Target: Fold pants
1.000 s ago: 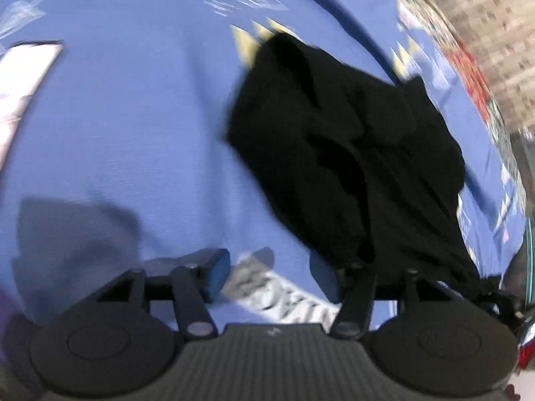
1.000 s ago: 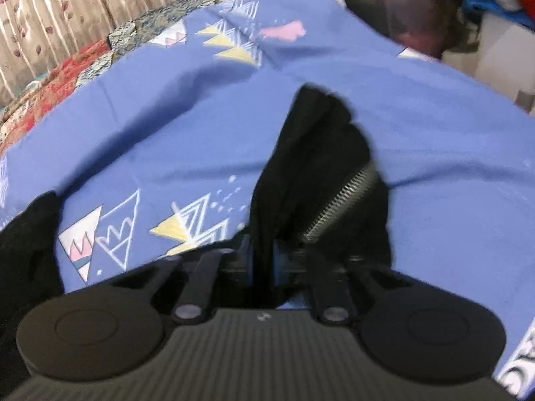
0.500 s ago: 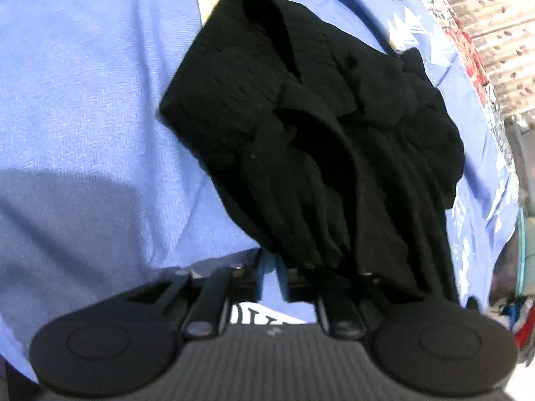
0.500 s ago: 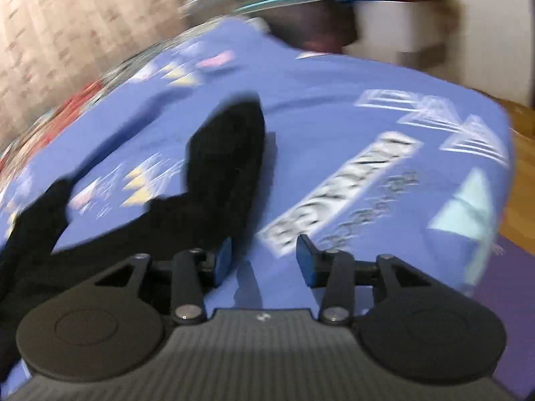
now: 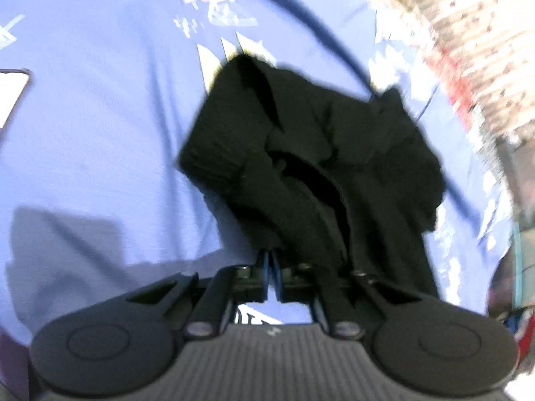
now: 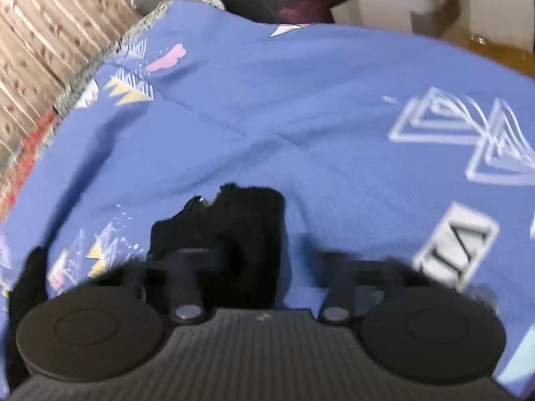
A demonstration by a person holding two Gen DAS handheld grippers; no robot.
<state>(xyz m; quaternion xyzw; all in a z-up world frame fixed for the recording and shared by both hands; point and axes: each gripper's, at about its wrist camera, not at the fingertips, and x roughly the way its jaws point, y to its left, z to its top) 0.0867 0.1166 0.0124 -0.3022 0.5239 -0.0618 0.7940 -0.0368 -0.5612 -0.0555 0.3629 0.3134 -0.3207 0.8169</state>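
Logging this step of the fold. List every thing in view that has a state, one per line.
Black pants: bunched and creased on the bedsheet, not yet folded flat, one edge pinched.
Left hand-held gripper: shut on the black pants.
Right hand-held gripper: open, fingers wide apart, part of the pants lying between them, ungripped.
Blue bedsheet: spread out, lightly wrinkled.

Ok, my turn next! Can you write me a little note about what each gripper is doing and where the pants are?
Left gripper: shut on an edge of the black fabric pants.
Right gripper: open, holding nothing, part of the pants between and beneath its fingers.
Pants: a crumpled heap on the blue patterned bedsheet.
Done: only the left grip.
Left: probably take another edge with the right gripper, spread the pants flat, then fold.
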